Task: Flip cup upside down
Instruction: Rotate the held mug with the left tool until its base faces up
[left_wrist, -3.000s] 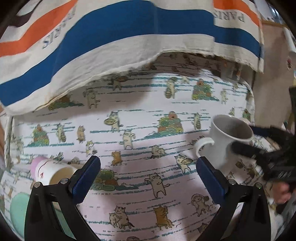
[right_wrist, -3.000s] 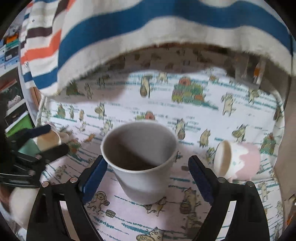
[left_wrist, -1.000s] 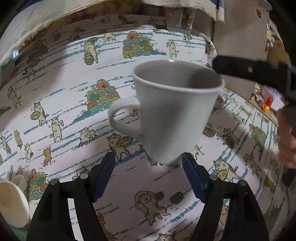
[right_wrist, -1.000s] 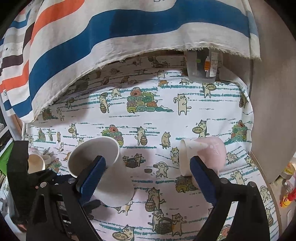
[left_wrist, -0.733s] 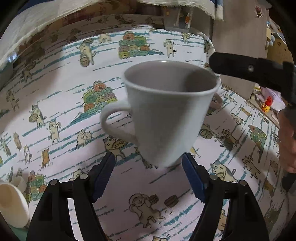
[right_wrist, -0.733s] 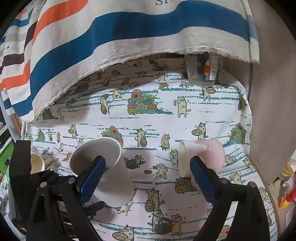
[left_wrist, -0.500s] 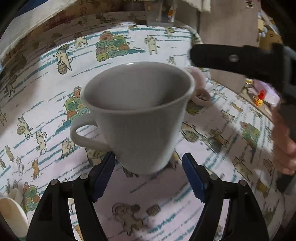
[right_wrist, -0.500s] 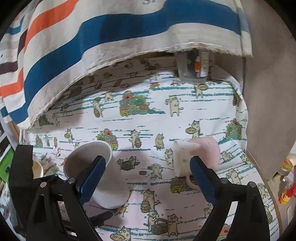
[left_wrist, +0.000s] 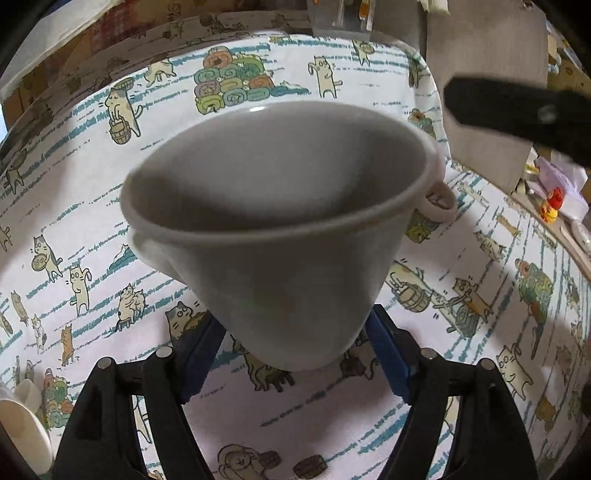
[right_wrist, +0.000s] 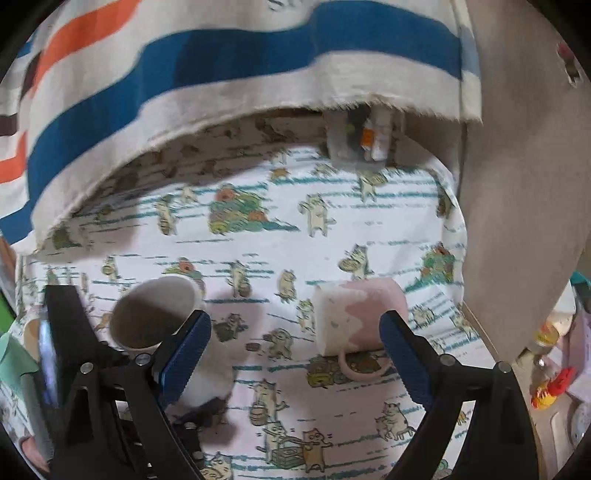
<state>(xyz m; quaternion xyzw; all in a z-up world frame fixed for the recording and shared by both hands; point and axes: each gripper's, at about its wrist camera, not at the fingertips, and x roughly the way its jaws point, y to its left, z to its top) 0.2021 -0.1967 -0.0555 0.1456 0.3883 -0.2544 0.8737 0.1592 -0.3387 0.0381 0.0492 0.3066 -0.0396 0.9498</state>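
Note:
My left gripper (left_wrist: 295, 354) is shut on the base of a grey mug (left_wrist: 280, 221), held above the cat-print tablecloth (left_wrist: 92, 184) with its mouth tipped toward the camera and its handle on the left. The same grey mug (right_wrist: 155, 314) shows at the lower left in the right wrist view, behind my right gripper's left finger. My right gripper (right_wrist: 295, 354) is open and empty, above the cloth. A pink and white mug (right_wrist: 358, 317) lies on its side just beyond the right finger, mouth to the left, handle down.
A striped blue, orange and white cloth (right_wrist: 184, 74) hangs over the back of the table. A clear container (right_wrist: 362, 140) stands at the far edge. A cream cup (left_wrist: 18, 435) lies at the left. A brown board (right_wrist: 517, 184) and small toys (right_wrist: 550, 391) are on the right.
The grey mug went from the right gripper to the left gripper, was lifted, and now tips further, its mouth turning toward the left camera. The right gripper has drawn back, open.

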